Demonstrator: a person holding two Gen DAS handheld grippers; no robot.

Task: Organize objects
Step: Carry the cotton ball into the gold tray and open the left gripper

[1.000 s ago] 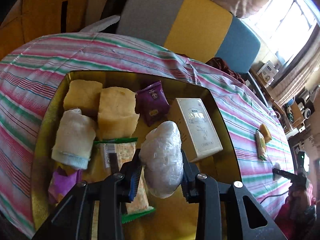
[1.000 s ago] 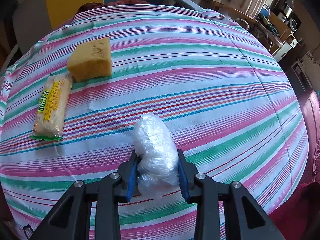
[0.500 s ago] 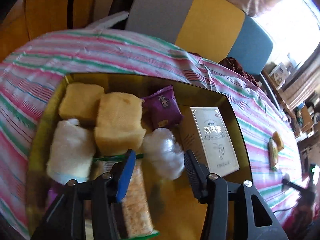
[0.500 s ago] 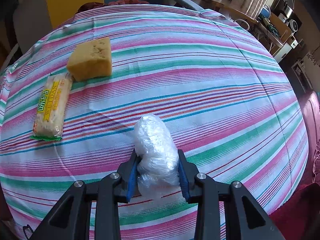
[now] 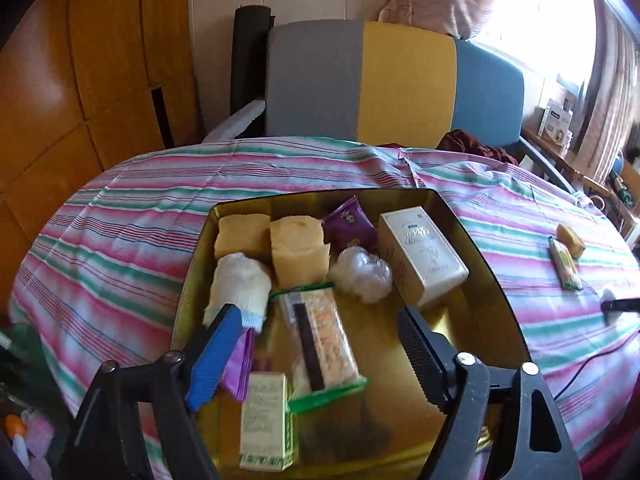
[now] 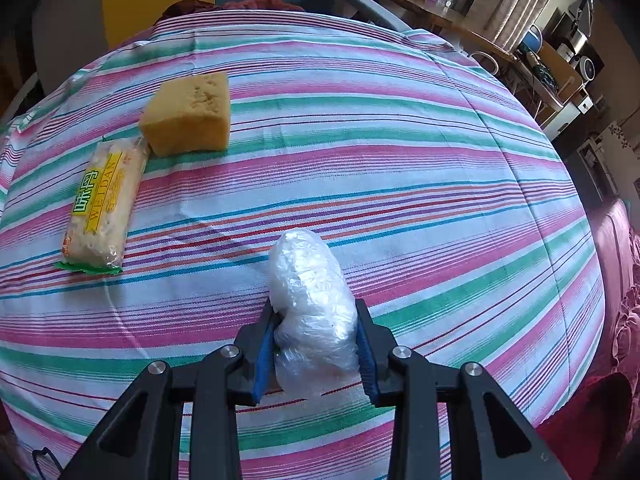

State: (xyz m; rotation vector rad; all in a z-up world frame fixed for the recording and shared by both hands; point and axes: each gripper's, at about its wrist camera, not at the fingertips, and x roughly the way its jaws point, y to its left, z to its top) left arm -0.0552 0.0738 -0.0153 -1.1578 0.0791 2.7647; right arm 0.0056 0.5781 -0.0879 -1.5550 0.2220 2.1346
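A gold tray (image 5: 490,264) sits on the striped tablecloth and holds two yellow sponges (image 5: 298,248), a white cloth roll (image 5: 240,284), a purple packet (image 5: 350,226), a cream box (image 5: 422,254), a cracker pack (image 5: 322,336) and a crumpled clear plastic bundle (image 5: 360,274). My left gripper (image 5: 318,334) hangs above the tray's near half with its jaws opening and nothing between them. In the right wrist view my right gripper (image 6: 316,346) is shut on a second plastic bundle (image 6: 314,304) over the cloth. A yellow sponge (image 6: 190,114) and a cracker pack (image 6: 104,204) lie beyond it to the left.
A small green box (image 5: 266,420) lies at the tray's near edge. A grey, yellow and blue chair back (image 5: 394,80) stands behind the table. A wooden cabinet (image 5: 72,92) fills the left. Shelves with clutter (image 6: 560,64) are at the right.
My left gripper let go of the plastic bundle, which now lies in the tray between the sponge and the cream box, and drew back and up with jaws wider. The right gripper kept still.
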